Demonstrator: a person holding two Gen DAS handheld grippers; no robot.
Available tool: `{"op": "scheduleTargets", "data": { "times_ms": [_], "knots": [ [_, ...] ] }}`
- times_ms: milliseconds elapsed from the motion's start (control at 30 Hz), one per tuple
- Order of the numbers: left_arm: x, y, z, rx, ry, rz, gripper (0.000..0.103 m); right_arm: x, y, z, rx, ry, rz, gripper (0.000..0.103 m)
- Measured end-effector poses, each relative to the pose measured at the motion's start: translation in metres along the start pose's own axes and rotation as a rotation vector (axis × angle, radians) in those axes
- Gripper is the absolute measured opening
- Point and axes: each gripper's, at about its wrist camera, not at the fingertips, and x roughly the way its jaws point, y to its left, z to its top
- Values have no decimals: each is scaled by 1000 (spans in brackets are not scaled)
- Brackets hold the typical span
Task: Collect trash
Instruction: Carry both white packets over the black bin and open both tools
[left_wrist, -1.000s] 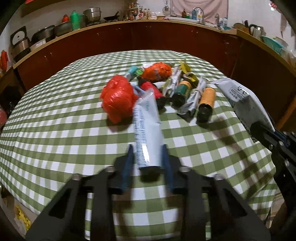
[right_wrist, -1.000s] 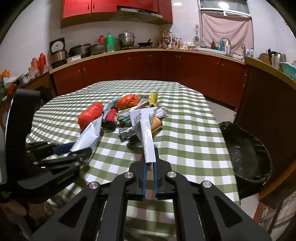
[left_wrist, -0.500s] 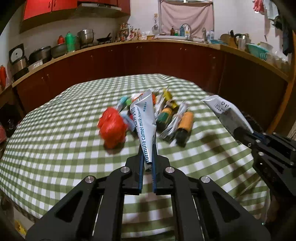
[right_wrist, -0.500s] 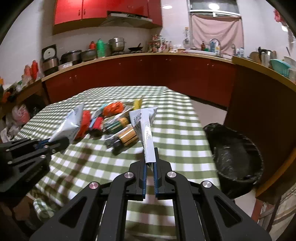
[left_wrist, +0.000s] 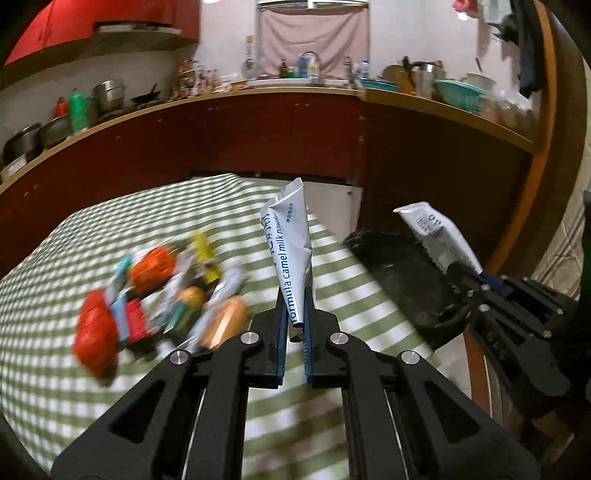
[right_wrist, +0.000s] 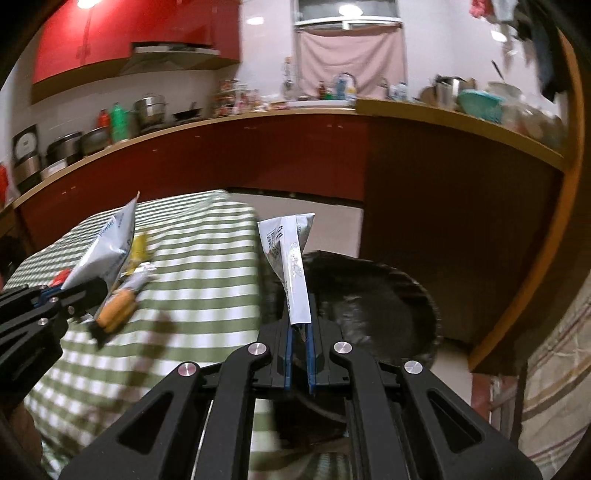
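Observation:
My left gripper (left_wrist: 295, 325) is shut on a white milk-powder sachet (left_wrist: 290, 254) with blue print, held upright above the table's right edge. My right gripper (right_wrist: 300, 328) is shut on a second white sachet (right_wrist: 291, 266), held over the black-lined trash bin (right_wrist: 373, 299) beside the table. The bin also shows in the left wrist view (left_wrist: 399, 273). The right gripper and its sachet (left_wrist: 439, 236) show at the right of the left wrist view. A blurred heap of trash (left_wrist: 159, 295), red and orange bags and small bottles, lies on the green checked tablecloth (left_wrist: 55, 387).
Dark red kitchen cabinets (left_wrist: 258, 136) with a wooden counter run behind the table and around the right side. Pots and bottles (left_wrist: 74, 114) stand on the counter. An orange-capped bottle (right_wrist: 116, 310) lies near the table's edge.
Both grippers swung right with their sachets, from facing the table toward the bin. The trash heap slid left in view; the right sachet is now over the bin.

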Motion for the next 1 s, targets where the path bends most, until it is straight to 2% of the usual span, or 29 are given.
{"op": "scheduleTargets", "data": {
  "times_ms": [267, 567, 633, 667, 733, 767, 800, 833, 933, 1000],
  "knots": [
    [52, -53, 15, 59, 52, -30, 7, 22, -36, 0, 56, 22, -54, 6],
    [101, -86, 26, 93, 132, -18, 8, 50, -63, -2, 106, 49, -61, 6],
    [109, -90, 28, 98, 151, -14, 10, 54, -67, -3, 111, 50, -68, 6],
    [113, -92, 29, 98, 161, -11, 16, 57, -69, -2, 112, 51, -70, 7],
    [120, -94, 31, 95, 173, -10, 17, 65, -75, -2, 123, 66, -66, 7],
    [122, -96, 31, 96, 181, -8, 21, 68, -77, -3, 132, 72, -64, 10],
    [125, -96, 31, 96, 192, -8, 31, 72, -79, -5, 143, 83, -60, 10],
    [126, -97, 31, 90, 200, -14, 34, 74, -81, -5, 146, 89, -58, 10],
    [126, -96, 32, 82, 202, -15, 36, 76, -84, -6, 157, 95, -60, 12],
    [123, -93, 32, 74, 201, -18, 40, 75, -87, -4, 163, 94, -61, 16]
  ]
}}
